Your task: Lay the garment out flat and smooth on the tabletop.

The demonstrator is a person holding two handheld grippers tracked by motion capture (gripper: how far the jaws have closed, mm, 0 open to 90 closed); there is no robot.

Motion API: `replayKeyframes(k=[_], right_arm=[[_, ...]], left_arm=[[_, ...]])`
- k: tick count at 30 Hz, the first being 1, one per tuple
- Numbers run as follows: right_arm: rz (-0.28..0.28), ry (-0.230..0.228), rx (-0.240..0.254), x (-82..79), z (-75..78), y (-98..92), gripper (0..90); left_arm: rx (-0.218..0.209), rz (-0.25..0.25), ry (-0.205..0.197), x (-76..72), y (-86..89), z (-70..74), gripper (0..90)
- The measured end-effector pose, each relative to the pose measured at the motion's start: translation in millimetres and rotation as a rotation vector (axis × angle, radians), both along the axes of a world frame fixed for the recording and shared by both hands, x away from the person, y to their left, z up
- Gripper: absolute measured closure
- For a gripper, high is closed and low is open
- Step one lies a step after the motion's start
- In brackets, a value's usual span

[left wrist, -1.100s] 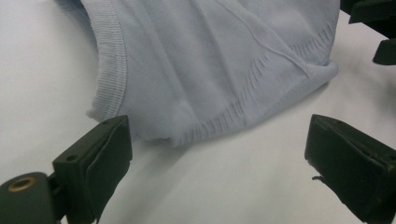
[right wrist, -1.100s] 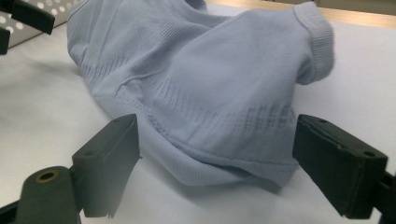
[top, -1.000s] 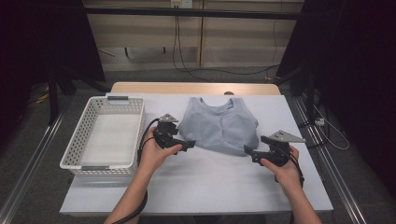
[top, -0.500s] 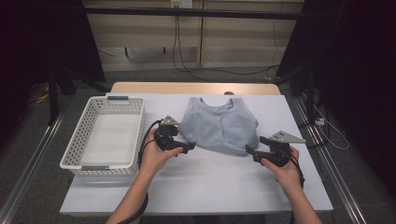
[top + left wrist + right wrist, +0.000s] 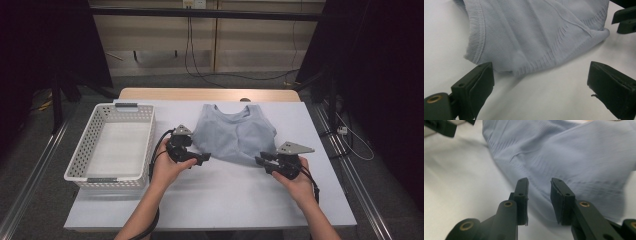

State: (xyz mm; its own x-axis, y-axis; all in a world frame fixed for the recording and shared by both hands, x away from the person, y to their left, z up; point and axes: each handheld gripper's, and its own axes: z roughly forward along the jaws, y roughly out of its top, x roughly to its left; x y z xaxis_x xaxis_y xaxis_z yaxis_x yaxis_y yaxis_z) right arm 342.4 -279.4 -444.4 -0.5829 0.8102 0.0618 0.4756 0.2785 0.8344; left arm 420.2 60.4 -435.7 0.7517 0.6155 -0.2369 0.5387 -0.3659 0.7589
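Lying flat on table (image 5: 215, 200), top (image 5: 234, 134); left claw (image 5: 202, 159) wide open at hem, right claw (image 5: 261, 161) just been closing, gap left, holding nothing yet.

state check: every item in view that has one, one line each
tank top: flat on the table, hem edge towards the person, not gripped
basket: upright, empty
left gripper: open wide, hem just ahead of it
right gripper: jaws just been closing, gap remains, over the hem edge
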Motion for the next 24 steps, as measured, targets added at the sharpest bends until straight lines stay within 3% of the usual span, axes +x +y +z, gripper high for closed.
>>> replayKeyframes(k=[3,8,10,17,24], right_arm=[[0.008,0.019,-0.051,4.0,-7.0,8.1,66.2],[0.038,0.054,-0.087,11.3,-18.3,14.9,84.8],[0.048,0.059,-0.091,12.6,-20.1,15.8,86.2],[0.041,0.039,-0.027,11.0,-11.5,11.9,87.1],[0.055,-0.022,0.060,6.4,8.9,11.4,87.3]], left_arm=[[0.006,-0.002,0.004,-0.2,-0.2,-1.5,7.3],[0.005,0.007,0.003,0.1,2.0,-2.4,7.7],[0.006,0.007,0.005,0.0,2.1,-2.5,7.7],[0.008,0.000,0.005,-0.1,1.8,-3.1,7.9],[0.010,0.001,0.011,0.4,1.5,-4.5,7.9]])
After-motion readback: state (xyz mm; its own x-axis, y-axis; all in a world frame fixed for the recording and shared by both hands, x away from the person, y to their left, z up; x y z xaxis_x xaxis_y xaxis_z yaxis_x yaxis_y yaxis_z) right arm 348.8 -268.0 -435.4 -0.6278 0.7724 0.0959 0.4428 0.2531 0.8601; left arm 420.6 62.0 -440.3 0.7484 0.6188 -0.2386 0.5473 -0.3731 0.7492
